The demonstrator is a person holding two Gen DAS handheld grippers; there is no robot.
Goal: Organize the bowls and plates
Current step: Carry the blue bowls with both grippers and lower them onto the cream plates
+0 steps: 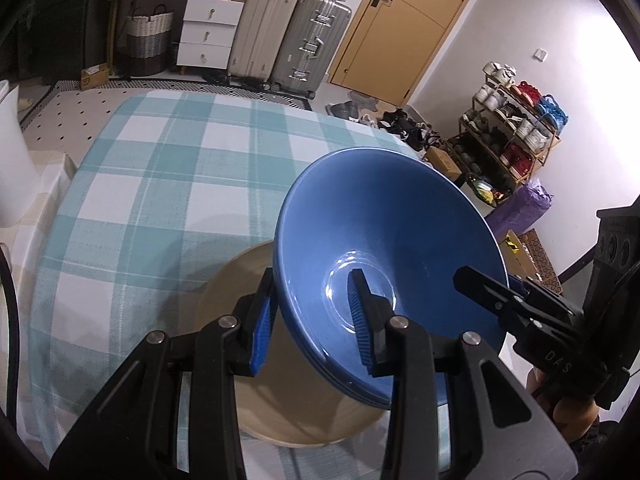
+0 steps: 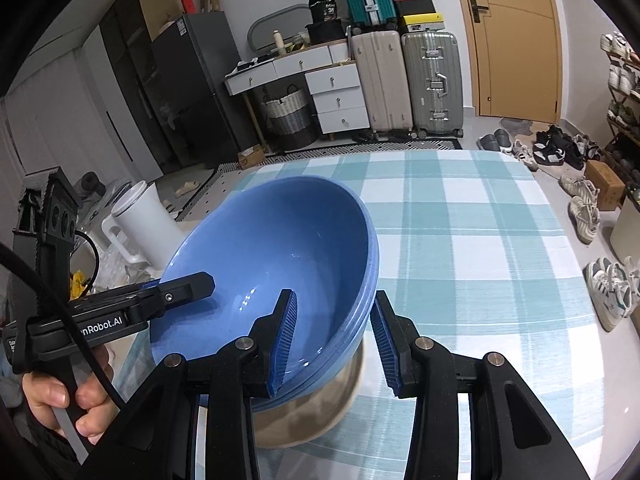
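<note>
A stack of blue bowls is held tilted above a beige plate on the checked tablecloth. My left gripper straddles the stack's left rim, one pad inside and one outside, with a gap showing beside the rim. My right gripper straddles the right rim of the blue bowls the same way. The right gripper also shows in the left wrist view, and the left gripper in the right wrist view. The beige plate lies under the bowls.
The teal and white checked tablecloth covers the table. A white jug stands off the table's left side. Suitcases, drawers, a door and a shoe rack stand behind.
</note>
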